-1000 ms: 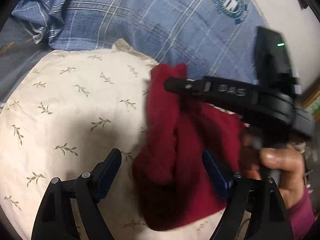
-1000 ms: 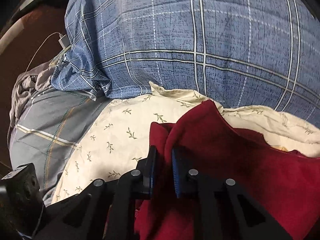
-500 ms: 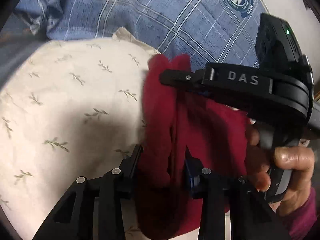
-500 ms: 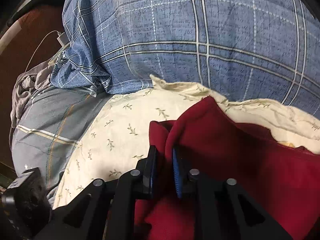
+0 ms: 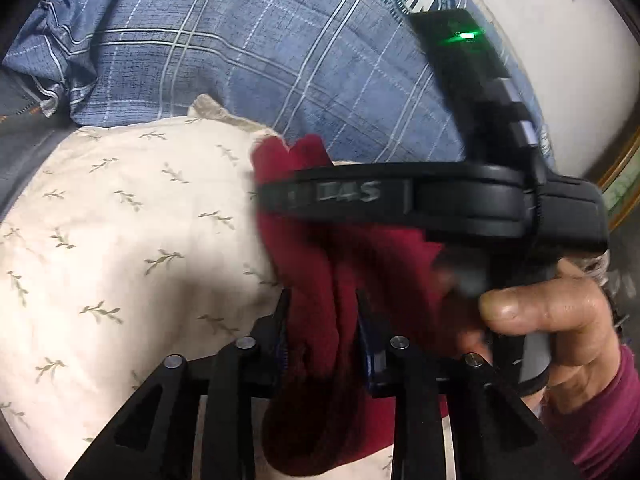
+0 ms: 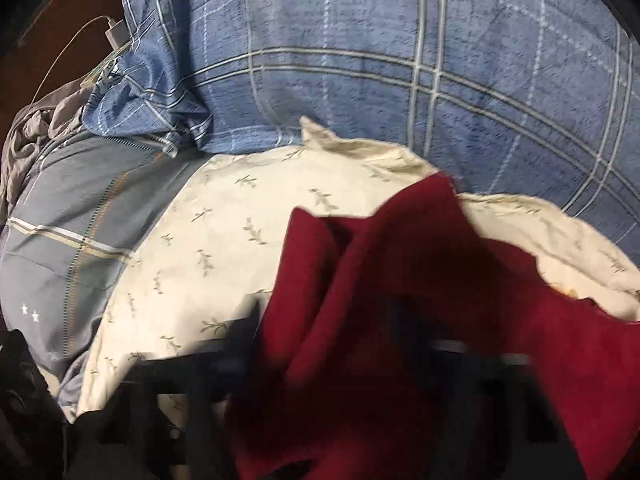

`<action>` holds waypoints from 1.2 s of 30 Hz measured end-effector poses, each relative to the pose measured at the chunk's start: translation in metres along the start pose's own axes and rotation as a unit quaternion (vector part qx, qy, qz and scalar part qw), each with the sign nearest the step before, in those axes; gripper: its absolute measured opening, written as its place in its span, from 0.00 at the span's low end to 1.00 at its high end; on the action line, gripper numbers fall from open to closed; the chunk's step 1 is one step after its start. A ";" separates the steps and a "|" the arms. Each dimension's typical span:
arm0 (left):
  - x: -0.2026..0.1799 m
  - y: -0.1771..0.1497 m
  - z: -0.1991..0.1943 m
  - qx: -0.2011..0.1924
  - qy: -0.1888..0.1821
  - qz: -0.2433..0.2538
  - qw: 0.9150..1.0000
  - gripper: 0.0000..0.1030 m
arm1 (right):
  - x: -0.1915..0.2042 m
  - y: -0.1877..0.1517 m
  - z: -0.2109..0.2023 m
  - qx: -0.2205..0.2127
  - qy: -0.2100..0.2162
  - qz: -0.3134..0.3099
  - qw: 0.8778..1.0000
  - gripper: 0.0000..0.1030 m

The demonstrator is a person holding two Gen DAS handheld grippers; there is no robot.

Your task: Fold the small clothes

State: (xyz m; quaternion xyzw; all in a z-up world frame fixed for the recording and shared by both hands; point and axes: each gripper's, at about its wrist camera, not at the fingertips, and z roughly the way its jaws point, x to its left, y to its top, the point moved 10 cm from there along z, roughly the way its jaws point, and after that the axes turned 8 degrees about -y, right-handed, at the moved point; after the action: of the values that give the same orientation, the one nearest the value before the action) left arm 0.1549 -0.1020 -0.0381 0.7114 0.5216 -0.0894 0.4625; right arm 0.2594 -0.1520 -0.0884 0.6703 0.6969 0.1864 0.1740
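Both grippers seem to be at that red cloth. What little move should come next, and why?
Probably draw the right gripper clear. Its jaws are opening with the red cloth between them, while the left gripper pinches a fold of it over the cream pillow.

Garment (image 5: 316,264) on pillow (image 5: 120,220), w/ blanket (image 5: 248,52) behind.

bed (image 6: 76,248): grey-blue striped sheet, 9 o'clock | blue plaid duvet (image 6: 360,80): bunched, 12 o'clock | cream leaf-print pillow (image 6: 224,248): centre, its far edge touching the duvet | red cloth (image 6: 400,300): on pillow, 5 o'clock
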 end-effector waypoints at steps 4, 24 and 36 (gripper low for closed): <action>-0.004 -0.010 -0.001 0.024 0.040 0.013 0.999 0.69 | -0.009 0.001 -0.020 -0.040 0.010 0.005 0.999 0.20; -0.150 -0.003 0.015 -0.010 0.008 0.081 0.997 0.16 | -0.109 -0.028 -0.133 -0.127 0.000 0.034 0.991 0.16; -0.254 -0.031 0.135 0.068 -0.014 0.169 0.983 0.16 | -0.267 -0.089 -0.144 -0.128 -0.073 0.119 0.982 0.15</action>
State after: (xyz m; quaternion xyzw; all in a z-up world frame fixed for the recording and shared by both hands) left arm 0.0655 -0.3698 0.0240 0.8176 0.3804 -0.0550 0.4286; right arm 0.1224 -0.4256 -0.0085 0.7325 0.5677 0.2444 0.2854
